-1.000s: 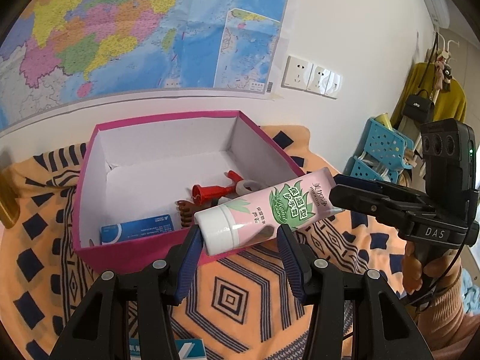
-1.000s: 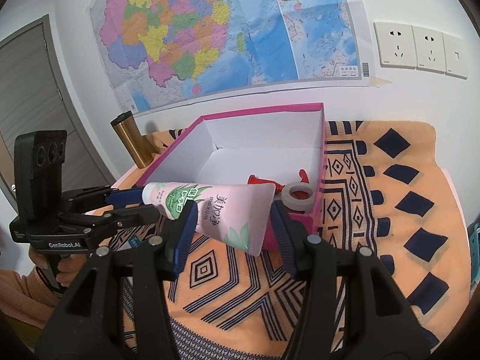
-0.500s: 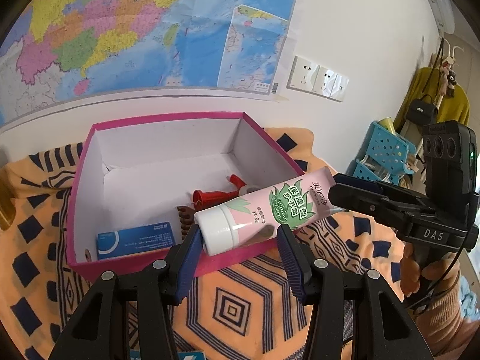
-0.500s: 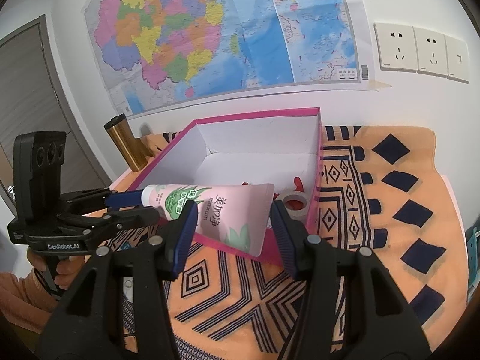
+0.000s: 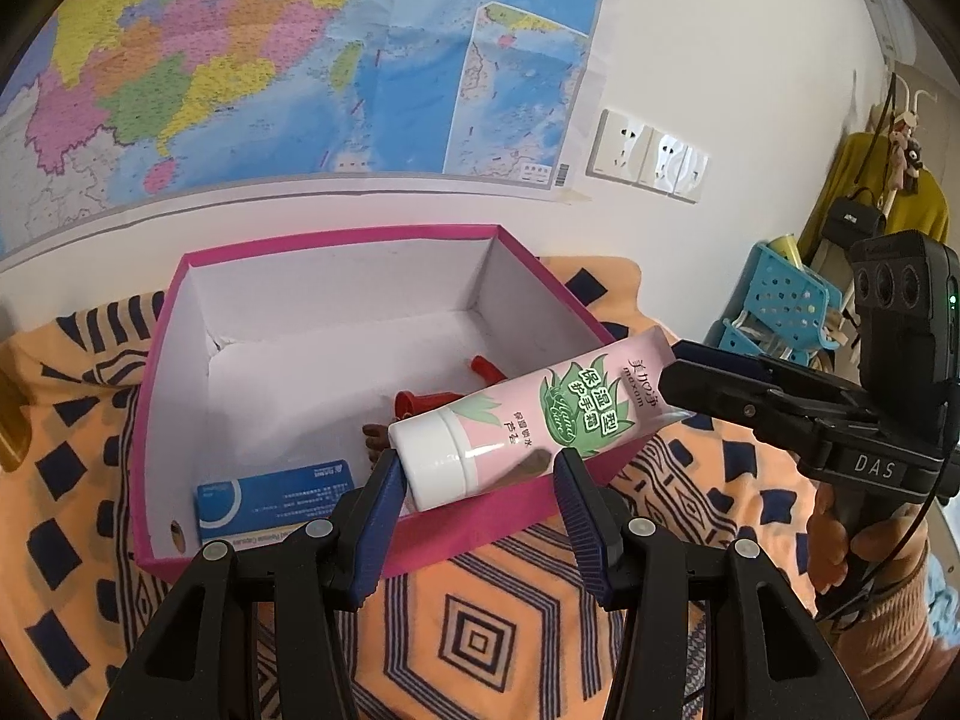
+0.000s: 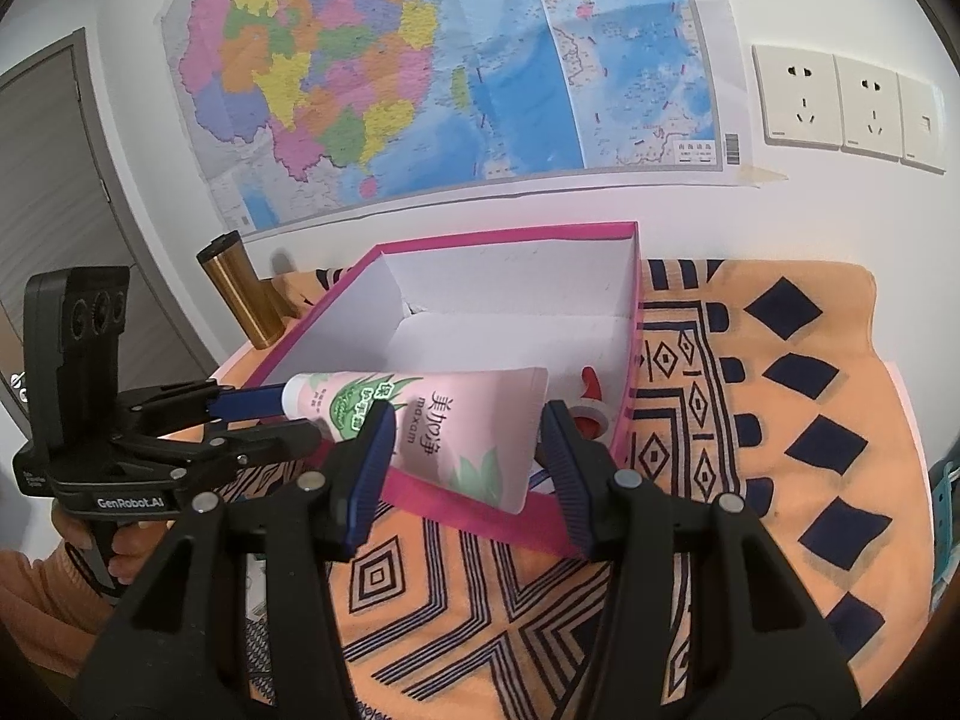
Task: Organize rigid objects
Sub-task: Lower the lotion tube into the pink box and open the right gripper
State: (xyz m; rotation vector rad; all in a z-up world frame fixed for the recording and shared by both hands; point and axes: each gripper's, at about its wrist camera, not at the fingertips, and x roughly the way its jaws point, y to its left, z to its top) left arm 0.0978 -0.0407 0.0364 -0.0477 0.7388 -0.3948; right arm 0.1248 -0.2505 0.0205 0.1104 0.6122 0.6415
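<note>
A pink hand-cream tube (image 5: 540, 414) with a white cap hangs level above the near wall of a pink box (image 5: 336, 237) with a white inside. My left gripper (image 5: 480, 480) is shut on its cap end. My right gripper (image 6: 465, 456) is shut on the tube (image 6: 462, 426) at its flat crimped end. The right gripper (image 5: 678, 378) shows at the right of the left wrist view, the left gripper (image 6: 264, 414) at the left of the right wrist view. In the box (image 6: 510, 237) lie a blue packet (image 5: 276, 498), a red piece (image 5: 432, 402) and a brown clip (image 5: 375, 438).
The box stands on an orange patterned cloth (image 5: 480, 630) against a wall with a map. A gold flask (image 6: 240, 288) stands left of the box. A blue plastic basket (image 5: 786, 300) and hanging bags are off to the right. A person's hand (image 5: 840, 540) holds the right gripper's handle.
Both grippers have carried the tube a little forward together, so it now reaches further over the box's near wall. Neither grip has changed.
</note>
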